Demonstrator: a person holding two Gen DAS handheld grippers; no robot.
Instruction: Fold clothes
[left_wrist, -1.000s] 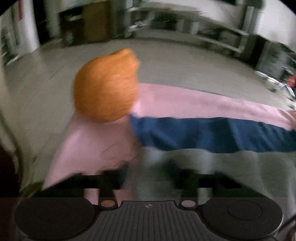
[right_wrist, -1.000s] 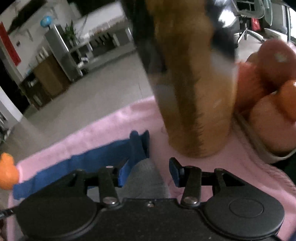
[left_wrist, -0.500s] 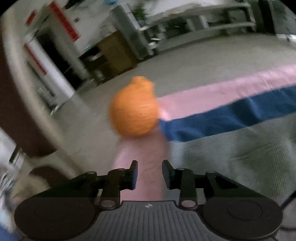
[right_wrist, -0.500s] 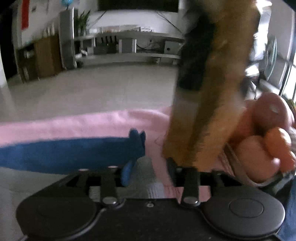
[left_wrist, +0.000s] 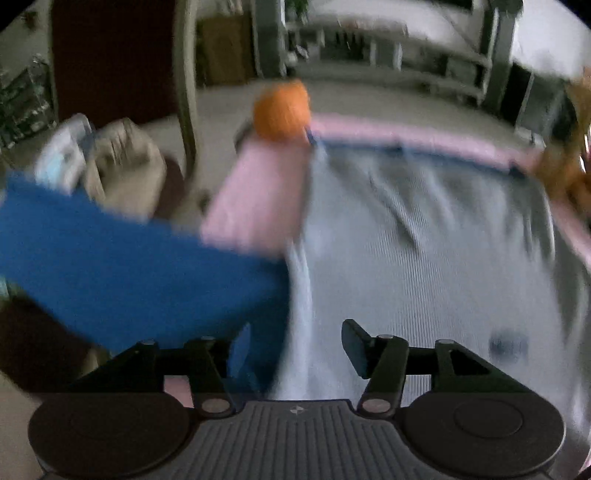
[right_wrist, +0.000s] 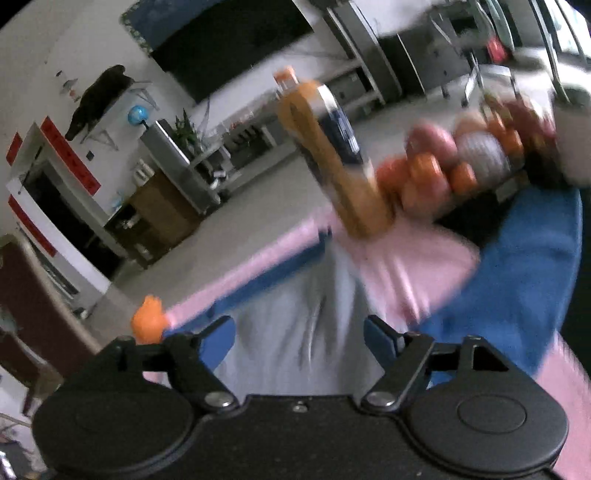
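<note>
A grey garment (left_wrist: 424, 240) lies spread on the pink-covered table (left_wrist: 255, 192), blurred by motion. One blue sleeve (left_wrist: 122, 269) trails off to the left in the left wrist view. The other blue sleeve (right_wrist: 517, 280) lies at the right in the right wrist view, where the grey garment (right_wrist: 291, 314) fills the middle. My left gripper (left_wrist: 291, 343) hangs over the garment's near left edge. Its jaws are opening, with blue and grey cloth below the gap and no pad pressing on it. My right gripper (right_wrist: 299, 328) is above the grey cloth, jaws opening and nothing pinched.
An orange fruit (left_wrist: 282, 110) sits on the table's far left corner. A tall orange and dark carton (right_wrist: 332, 162) and a basket of fruit (right_wrist: 454, 166) stand at the far right. A beige chair (left_wrist: 125, 166) is off the table's left side. Open floor lies beyond.
Both grippers have drawn back and risen from the far edge, and their jaws have widened. The grey body now lies spread, with the blue sleeves out to the sides.
</note>
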